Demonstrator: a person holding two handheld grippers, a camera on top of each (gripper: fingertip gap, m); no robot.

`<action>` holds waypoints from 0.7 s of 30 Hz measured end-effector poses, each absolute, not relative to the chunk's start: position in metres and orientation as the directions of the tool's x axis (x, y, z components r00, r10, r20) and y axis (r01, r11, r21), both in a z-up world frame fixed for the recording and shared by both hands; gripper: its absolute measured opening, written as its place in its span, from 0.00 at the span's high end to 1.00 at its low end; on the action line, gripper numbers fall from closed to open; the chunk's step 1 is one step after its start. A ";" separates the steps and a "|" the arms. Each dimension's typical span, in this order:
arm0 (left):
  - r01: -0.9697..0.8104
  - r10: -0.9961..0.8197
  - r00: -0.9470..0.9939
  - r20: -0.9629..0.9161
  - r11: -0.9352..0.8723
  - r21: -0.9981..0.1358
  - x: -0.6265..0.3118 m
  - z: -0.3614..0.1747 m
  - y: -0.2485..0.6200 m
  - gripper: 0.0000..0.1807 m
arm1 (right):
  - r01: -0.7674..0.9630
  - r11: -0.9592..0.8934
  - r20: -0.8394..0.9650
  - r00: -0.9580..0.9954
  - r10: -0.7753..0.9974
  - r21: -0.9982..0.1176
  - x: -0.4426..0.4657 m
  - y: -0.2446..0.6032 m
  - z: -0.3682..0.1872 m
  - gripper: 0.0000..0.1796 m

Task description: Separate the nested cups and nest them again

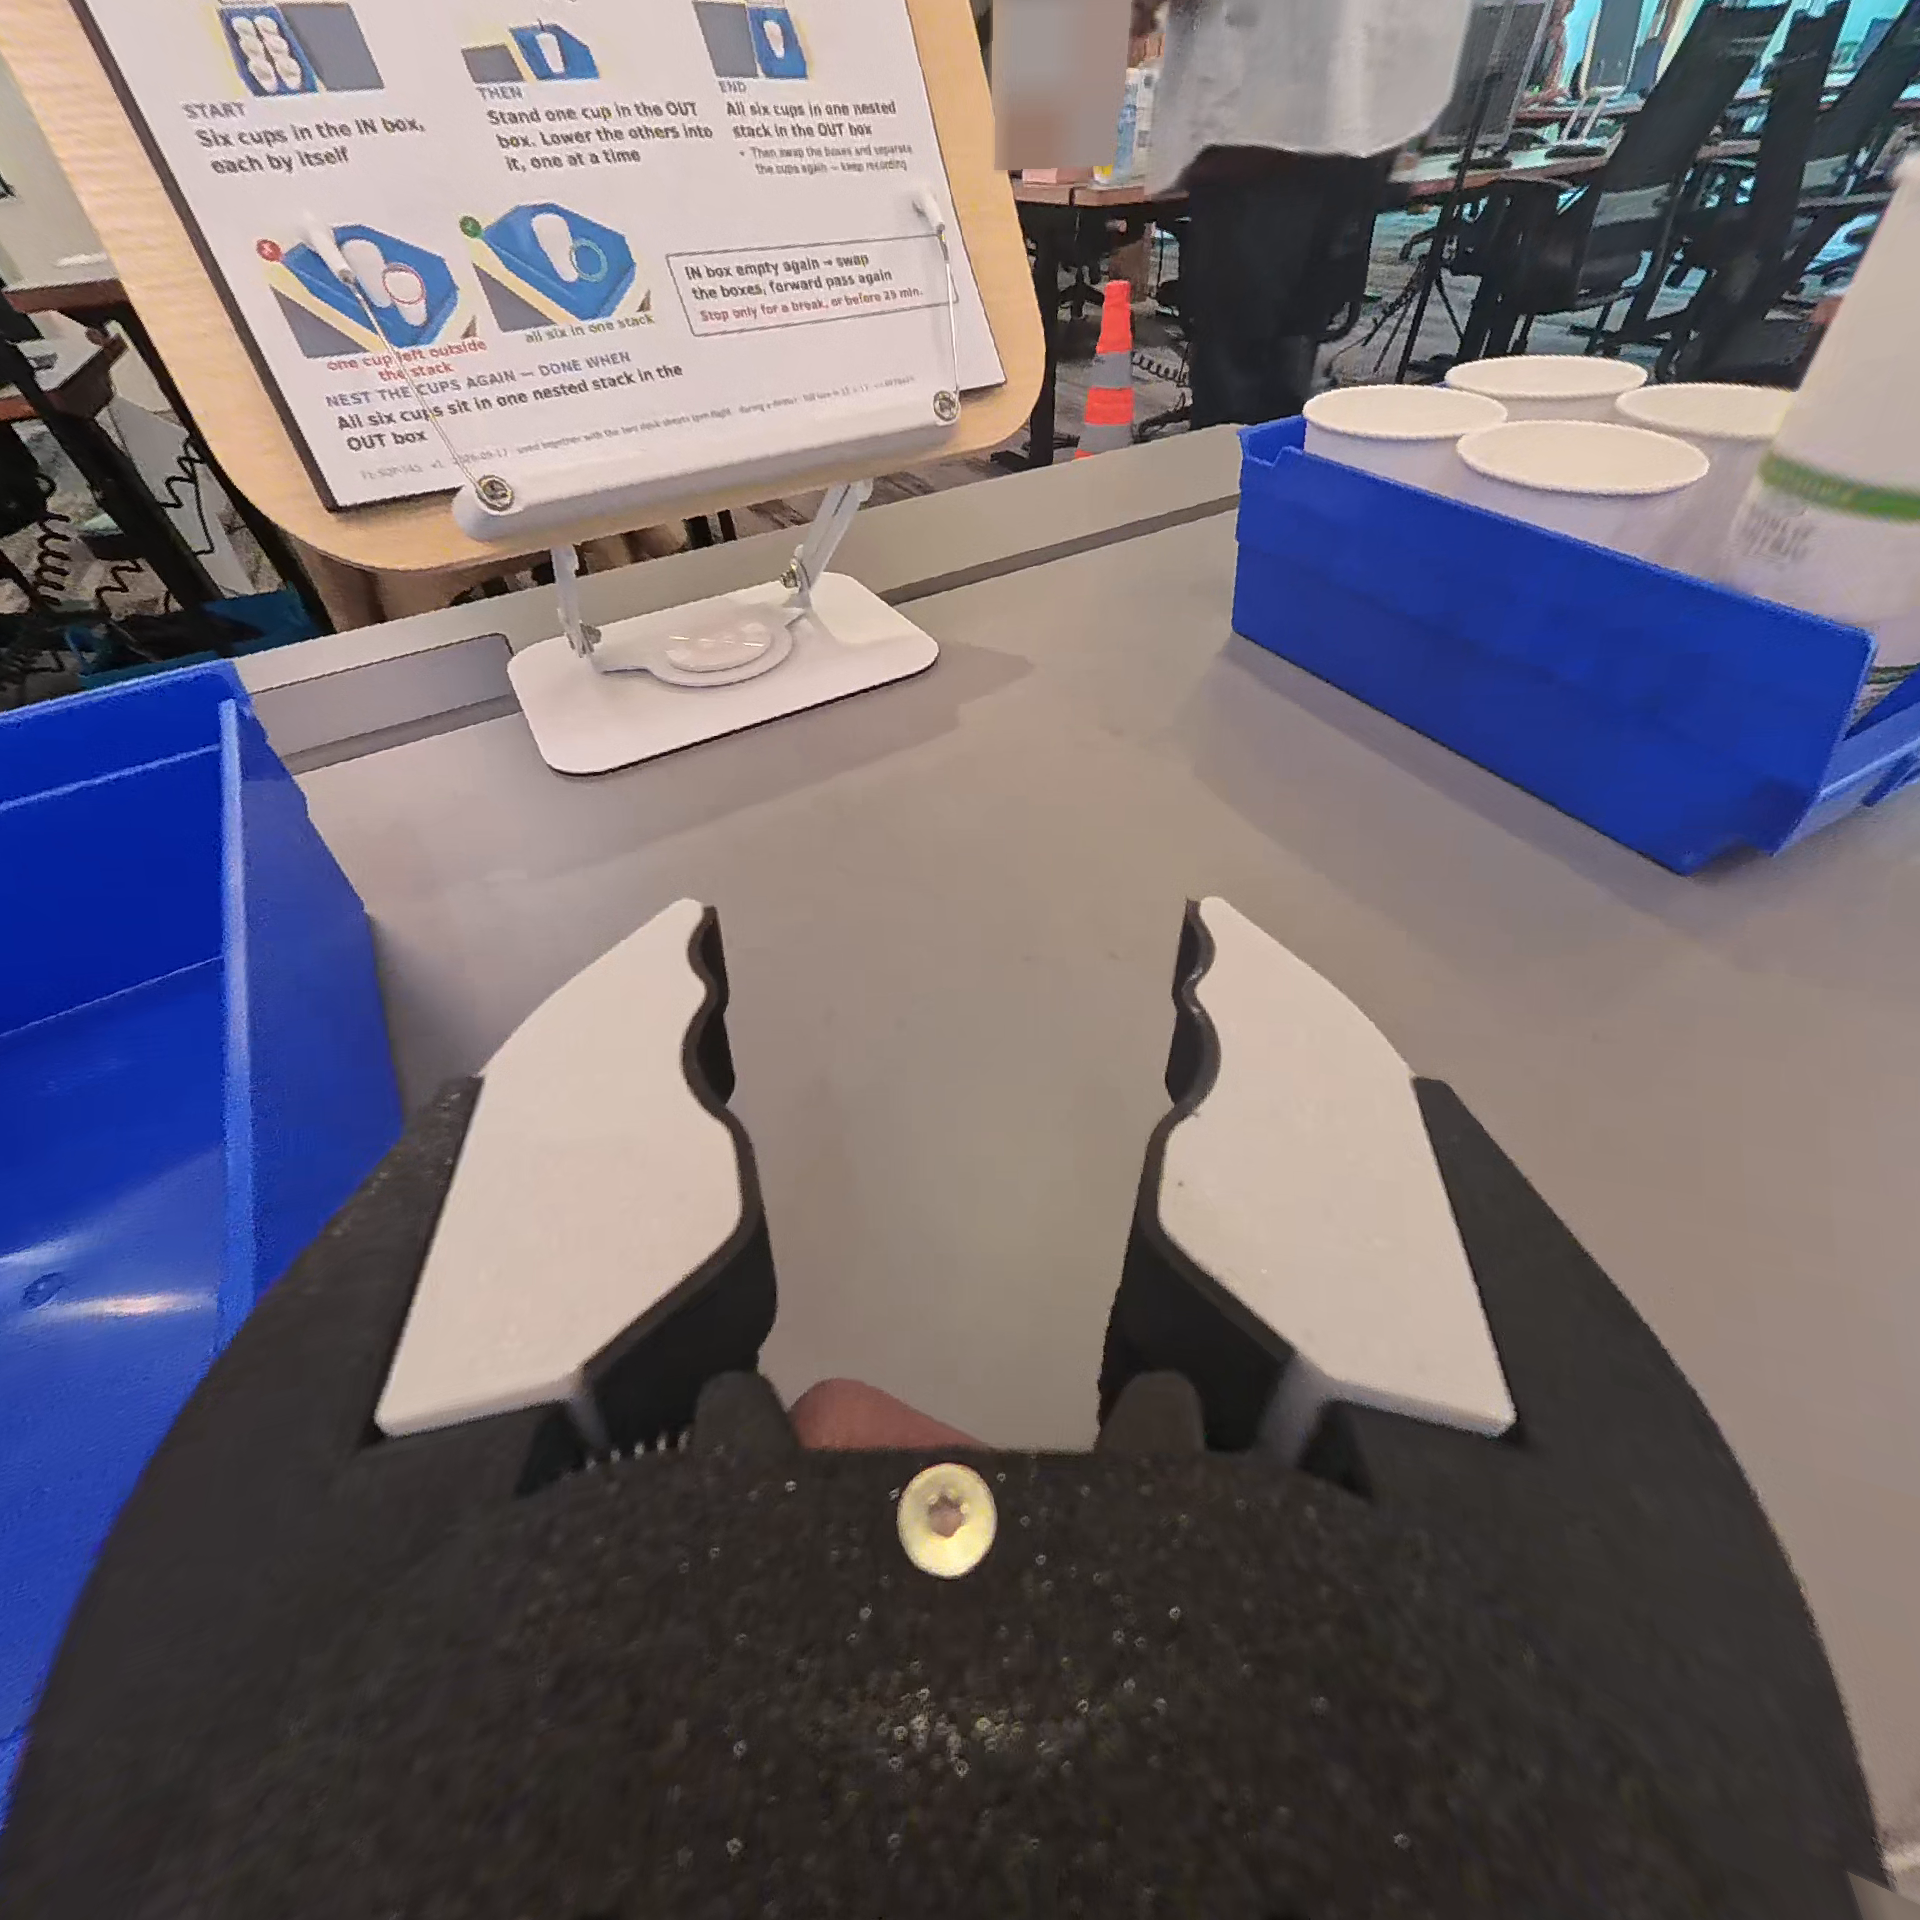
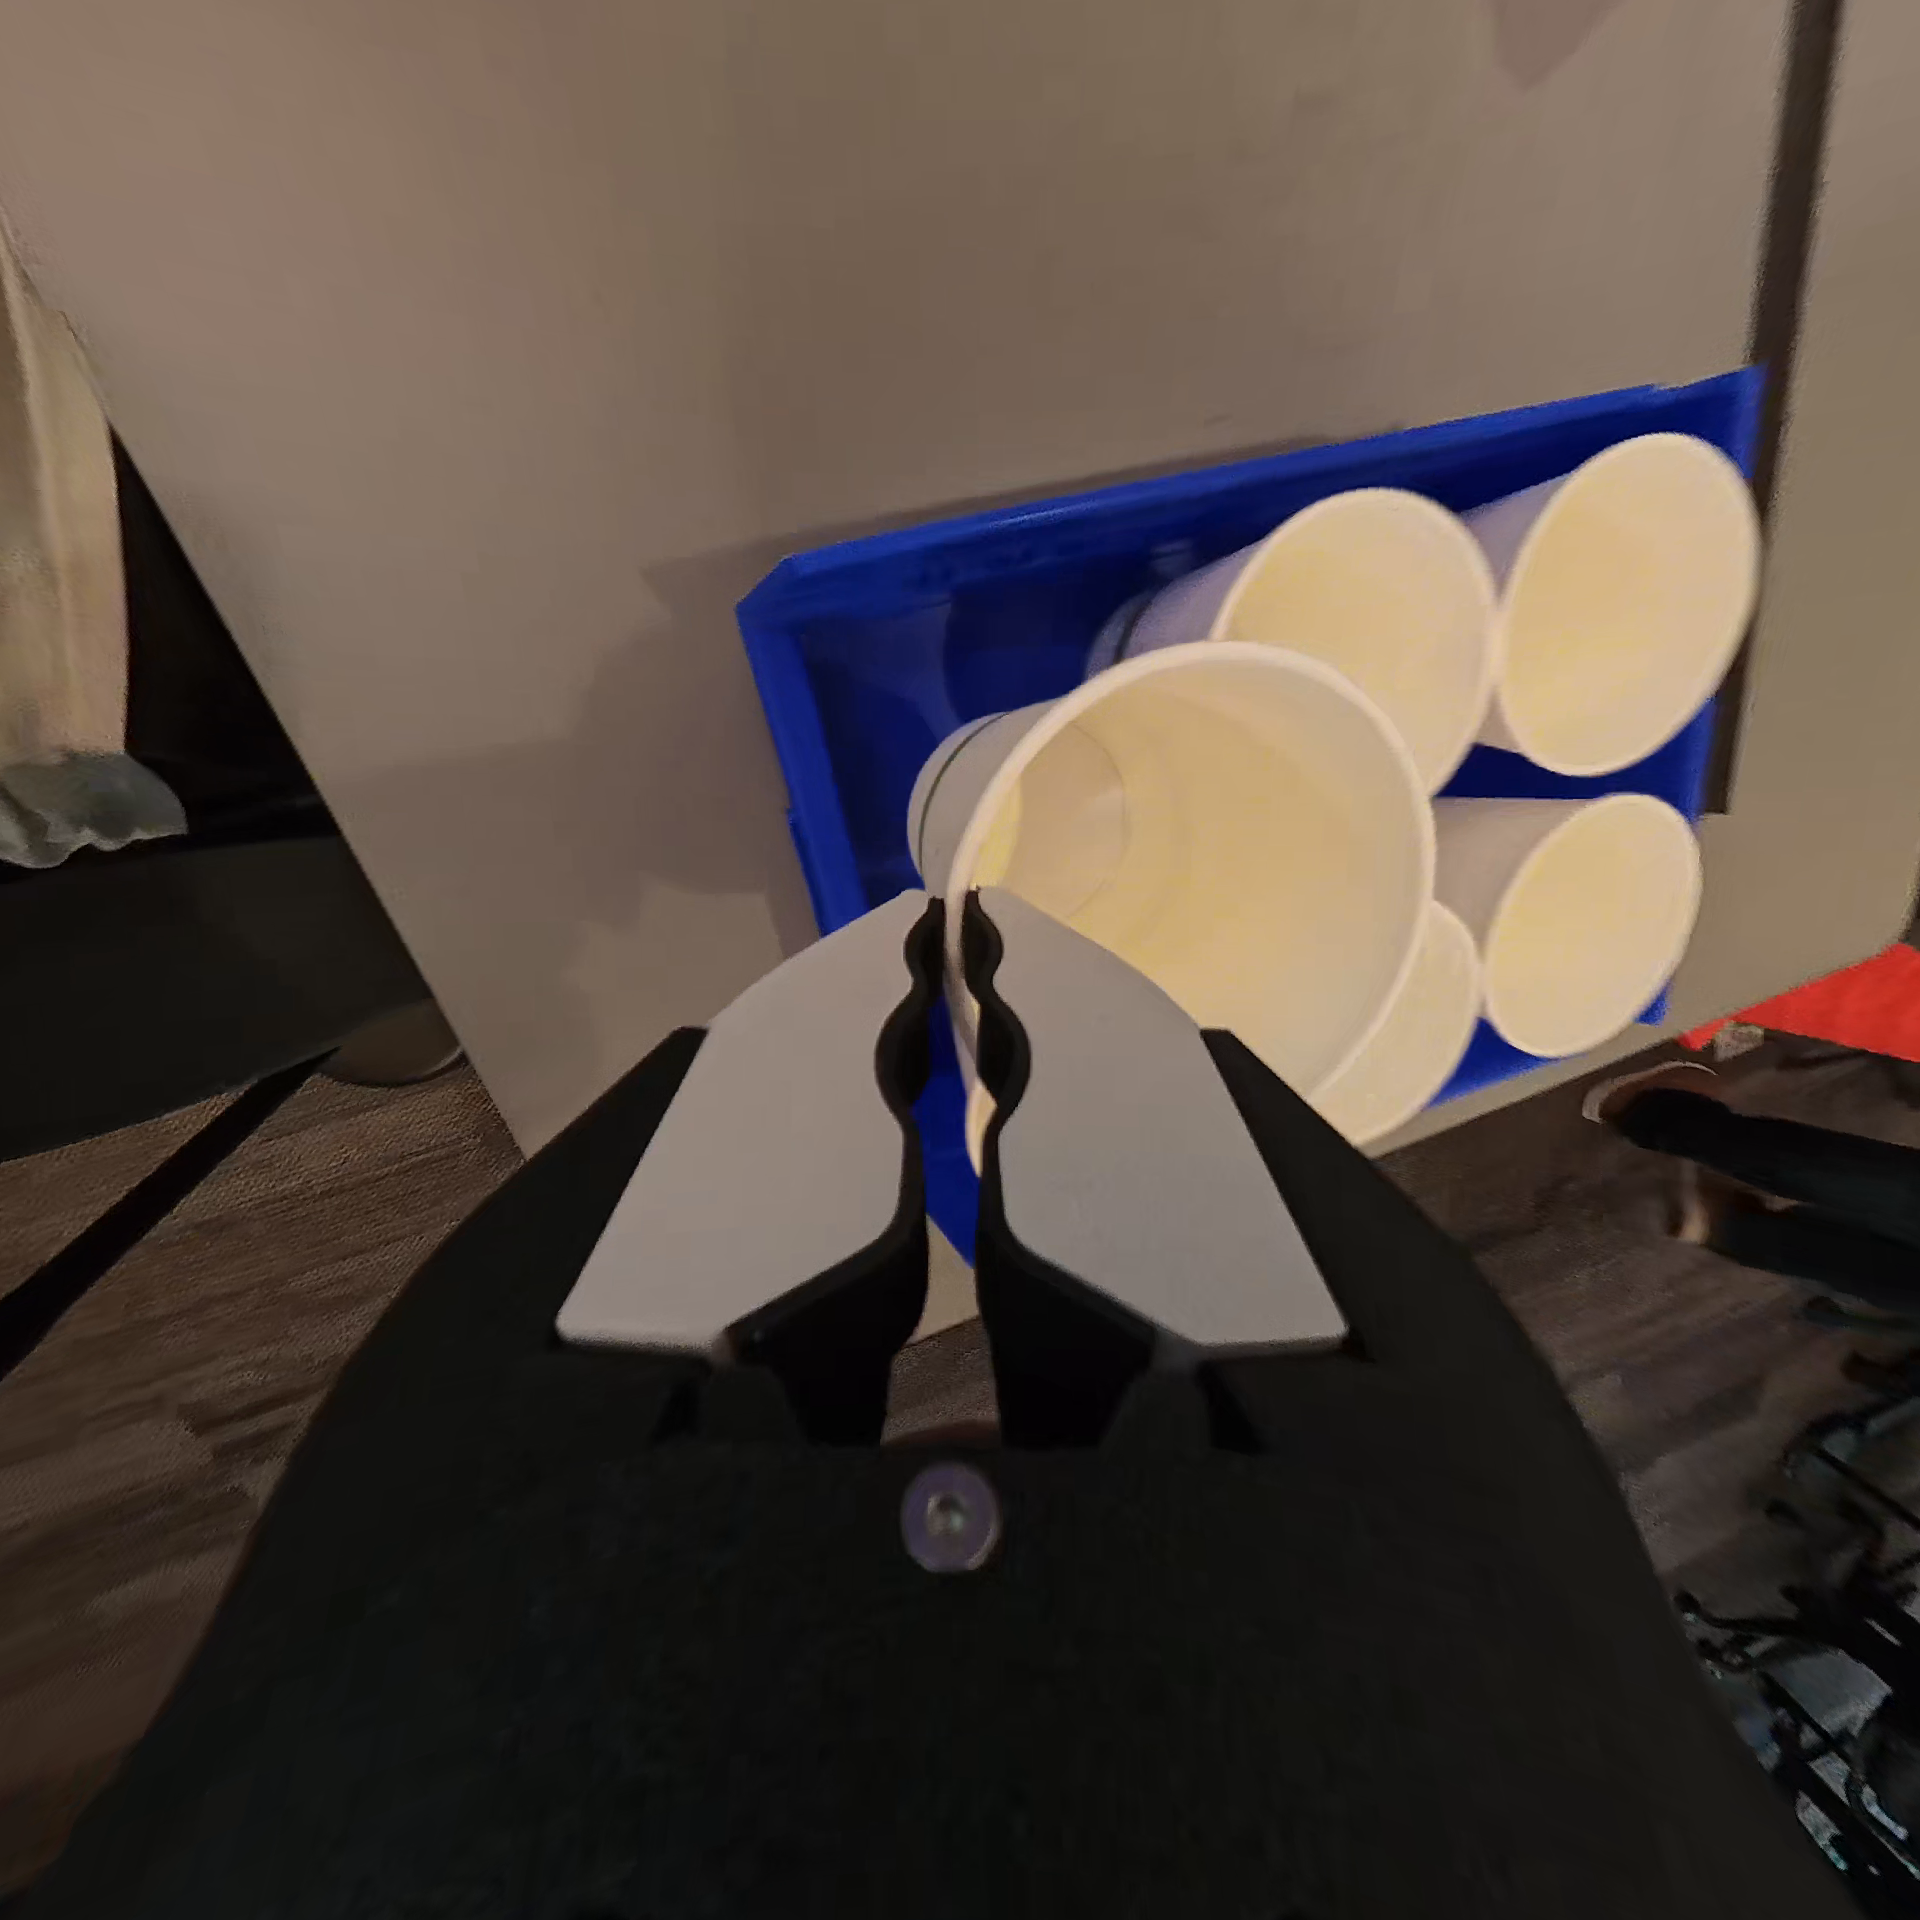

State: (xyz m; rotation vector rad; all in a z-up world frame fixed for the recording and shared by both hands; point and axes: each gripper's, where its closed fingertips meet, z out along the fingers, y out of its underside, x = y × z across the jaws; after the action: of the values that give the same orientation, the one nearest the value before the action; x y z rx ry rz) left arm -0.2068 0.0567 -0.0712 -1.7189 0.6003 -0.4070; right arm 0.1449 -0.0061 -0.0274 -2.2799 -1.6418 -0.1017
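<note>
Right fingers (image 2: 954,914) pinching a cup's rim (image 2: 1195,831) above crowded blue bin (image 2: 800,727); left fingers (image 1: 951,925) apart, empty.

Cups (image 2: 1226,852): matt white paper, rolled rims. Bins (image 1: 1538,665): glossy blue plastic, highlights seen. Counter (image 1: 935,935): smooth matt grey. Left gripper (image 1: 951,997): rough black grainy body, smooth matt white fingers (image 1: 603,1143), a metal screw (image 1: 945,1519) set in.
</note>
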 end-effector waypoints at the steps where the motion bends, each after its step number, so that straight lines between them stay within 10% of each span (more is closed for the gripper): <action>1: -0.173 -0.594 0.803 -0.045 -0.160 -0.972 -0.206 -0.072 0.056 0.55 | 0.935 -0.277 0.237 0.327 0.915 -0.220 0.144 -0.006 -0.035 0.98; 18: -0.178 -0.594 0.803 -0.034 -0.185 -0.967 -0.207 -0.080 0.059 0.55 | 0.945 -0.251 0.166 0.287 0.943 -0.212 0.134 -0.002 -0.107 0.98; 21: -0.175 -0.592 0.805 -0.026 -0.195 -0.965 -0.207 -0.082 0.060 0.55 | 0.941 -0.261 0.206 0.305 0.930 -0.214 0.138 0.000 -0.096 0.85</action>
State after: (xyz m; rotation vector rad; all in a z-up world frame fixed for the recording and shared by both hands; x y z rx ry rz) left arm -0.2072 0.0598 -0.0822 -1.7571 0.5959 -0.4196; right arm 0.1375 -0.0004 -0.0955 -2.2817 -1.6935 -0.0552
